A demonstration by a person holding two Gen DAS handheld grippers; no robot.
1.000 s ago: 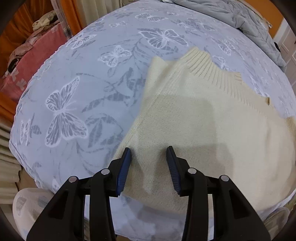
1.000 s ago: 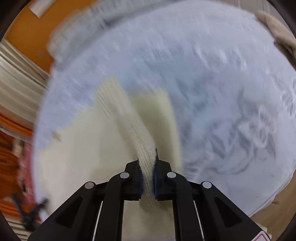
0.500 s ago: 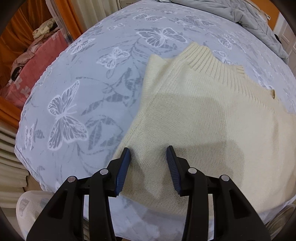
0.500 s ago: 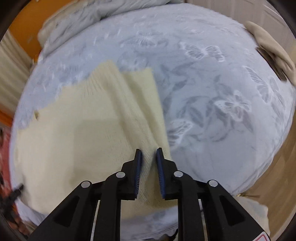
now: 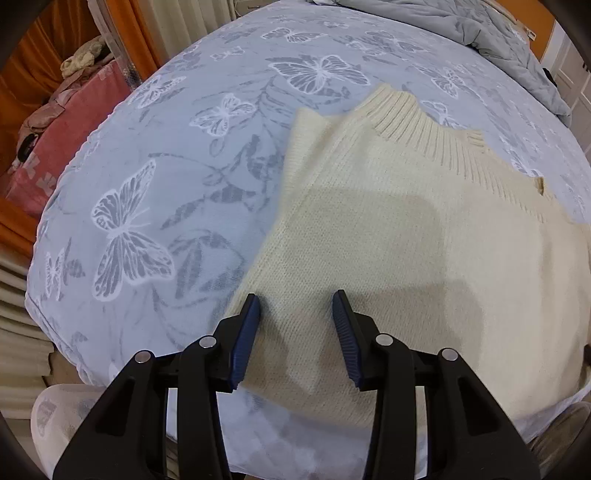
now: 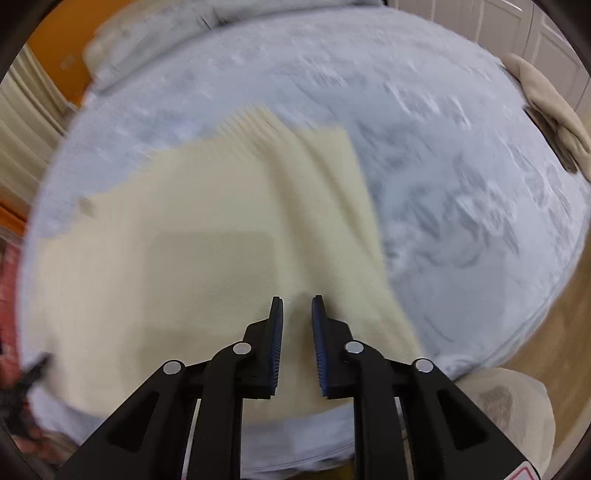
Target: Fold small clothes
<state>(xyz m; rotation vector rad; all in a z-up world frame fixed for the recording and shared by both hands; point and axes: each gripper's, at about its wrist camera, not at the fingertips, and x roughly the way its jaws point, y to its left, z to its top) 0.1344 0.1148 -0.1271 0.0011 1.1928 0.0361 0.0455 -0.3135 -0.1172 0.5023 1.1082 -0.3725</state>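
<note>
Both sets of jaws stand apart with nothing pinched: the left gripper (image 5: 295, 308) hangs moderately wide over the near left edge of the cream knit sweater (image 5: 406, 240), while the right gripper (image 6: 296, 310) shows only a narrow gap above the garment's right side, the knit lying below its pads rather than between them. Judging by the lie of the cloth, one fold looks done, with a ribbed strip (image 6: 295, 155) laid over the body on the right; the left side and the final fold appear still to do. Beneath the sweater lies a pale blue butterfly-print bedspread (image 5: 166, 166), with a grey quilt (image 5: 480, 33) bunched at the far end, orange walls, and pink bedding (image 5: 62, 133) off to the left.
</note>
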